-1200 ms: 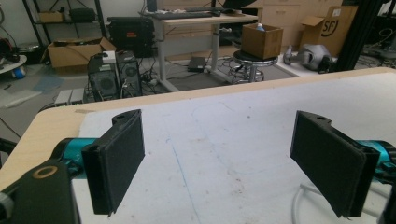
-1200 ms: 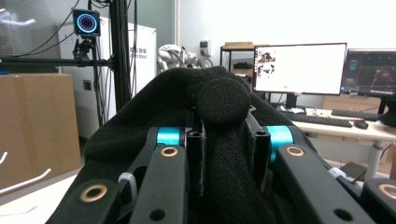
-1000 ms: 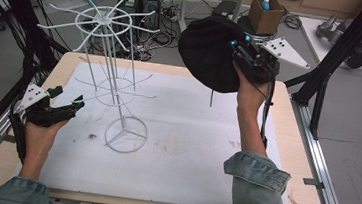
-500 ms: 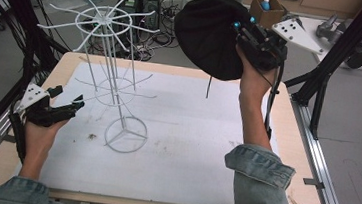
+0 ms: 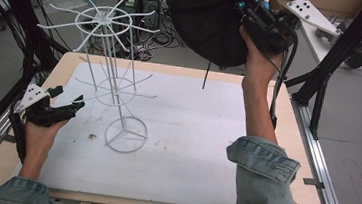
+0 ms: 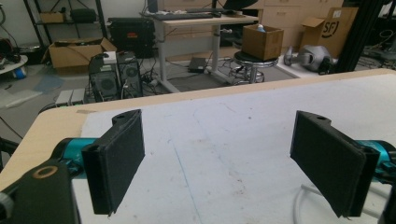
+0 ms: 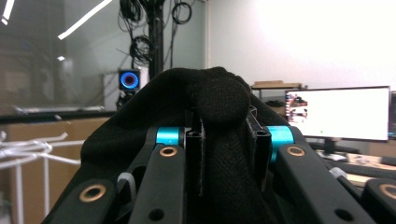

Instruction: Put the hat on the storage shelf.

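Currently, the right gripper [image 5: 250, 15] is held high above the far edge of the table [image 5: 286, 137], raised on an upright forearm in a denim sleeve [image 5: 263, 170]. Its jaws are closed tight on a black fabric hat [image 5: 206, 24], which hangs to the left of the gripper, clear of the table surface. A thin black cord [image 5: 205, 74] hangs down from the lower edge of the hat and ends above the white mat [image 5: 189, 153]. In the right gripper view, a fold of the hat [image 7: 219, 100] bulges over the jaw tips, and a strip of black woven fabric runs down between the two pads, which stand very narrow with the fabric pinched between them.

The left gripper [image 5: 65, 108] rests low at the left edge of the table, near the white wire rack [image 5: 115, 90] but apart from it. In the left gripper view, its jaws stand wide apart with nothing between the pads [image 6: 116, 158]; the mat [image 6: 224, 154] lies visible between them.

The wire rack stands upright on the mat, left of centre, on a ring-shaped base [image 5: 125, 134]. It carries a lower tier and an upper tier of radial arms [image 5: 104, 22]. The hat is level with the upper tier, well to its right and not touching it. In the right gripper view, white arms of the rack [image 7: 28, 149] appear at the left edge.
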